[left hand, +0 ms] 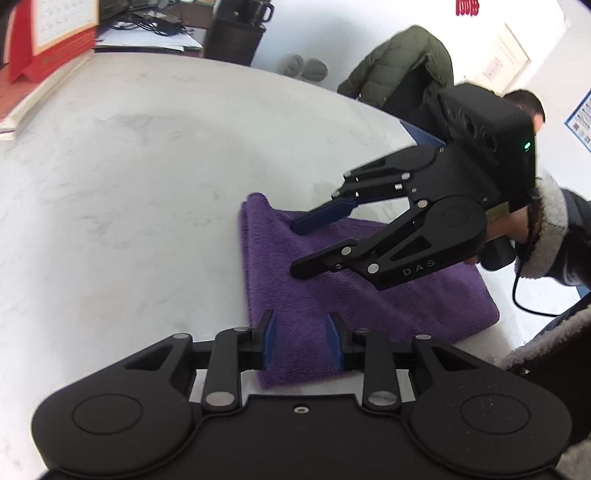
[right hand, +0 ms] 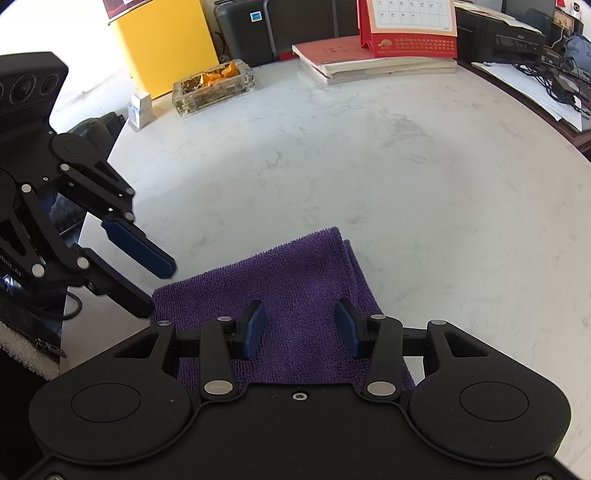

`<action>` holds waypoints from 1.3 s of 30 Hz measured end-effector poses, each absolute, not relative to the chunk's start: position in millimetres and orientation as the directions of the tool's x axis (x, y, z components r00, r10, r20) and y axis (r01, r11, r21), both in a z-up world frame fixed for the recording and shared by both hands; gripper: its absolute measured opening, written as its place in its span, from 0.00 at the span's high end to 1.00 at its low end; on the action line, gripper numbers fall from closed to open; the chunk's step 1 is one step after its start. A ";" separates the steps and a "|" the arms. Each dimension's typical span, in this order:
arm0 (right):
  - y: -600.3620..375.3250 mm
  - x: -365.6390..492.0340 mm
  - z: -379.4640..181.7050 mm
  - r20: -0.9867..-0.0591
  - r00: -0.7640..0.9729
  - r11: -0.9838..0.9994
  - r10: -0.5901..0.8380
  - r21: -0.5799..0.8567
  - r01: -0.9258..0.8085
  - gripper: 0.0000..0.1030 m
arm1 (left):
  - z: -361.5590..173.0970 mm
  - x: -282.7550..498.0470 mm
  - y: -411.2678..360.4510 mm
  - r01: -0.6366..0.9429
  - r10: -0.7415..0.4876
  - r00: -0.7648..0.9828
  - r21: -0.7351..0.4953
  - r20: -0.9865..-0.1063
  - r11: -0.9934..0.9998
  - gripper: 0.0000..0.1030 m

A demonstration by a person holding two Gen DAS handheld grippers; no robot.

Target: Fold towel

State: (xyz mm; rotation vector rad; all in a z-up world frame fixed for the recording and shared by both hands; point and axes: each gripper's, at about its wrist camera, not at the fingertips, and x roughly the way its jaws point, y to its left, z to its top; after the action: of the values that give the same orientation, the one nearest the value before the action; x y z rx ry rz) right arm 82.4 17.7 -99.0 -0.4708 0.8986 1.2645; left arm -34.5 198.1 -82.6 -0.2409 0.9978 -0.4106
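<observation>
With both grippers' fingers [left hand: 301,341] [right hand: 301,328] spread above the folded purple towel [left hand: 369,295], a careless snag could undo it.

Letters "DAS" on black body of right gripper [left hand: 297,245]. Date numerals 21 to 31 legible on red desk calendar [right hand: 410,27]; its red base print, red wall characters unreadable.

Near edge of the purple towel [right hand: 303,273] behind the right gripper's [right hand: 301,328] body; calendar [right hand: 410,26] top cropped.
</observation>
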 end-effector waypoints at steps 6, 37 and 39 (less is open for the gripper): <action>21.2 76.8 -72.3 -0.759 0.027 0.239 0.650 0.172 -0.956 0.59 | -93.3 -31.1 200.2 0.199 -0.456 0.460 -0.412 -0.762 0.889 0.73; -14.1 98.5 -76.3 -0.707 0.275 0.509 0.651 0.138 -0.850 0.67 | -85.1 -20.1 200.0 0.283 -0.453 0.466 -0.357 -0.760 0.890 0.70; -22.4 82.3 -74.7 -0.720 0.297 0.502 0.628 0.082 -0.861 0.67 | -83.4 -10.3 197.7 0.303 -0.450 0.483 -0.338 -0.751 0.891 0.69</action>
State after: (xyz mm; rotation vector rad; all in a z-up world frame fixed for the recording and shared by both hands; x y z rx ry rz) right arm 82.3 -22.4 -74.7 -0.3507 0.7726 1.0164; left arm -10.3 197.7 -83.4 -0.1679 0.9630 -0.4609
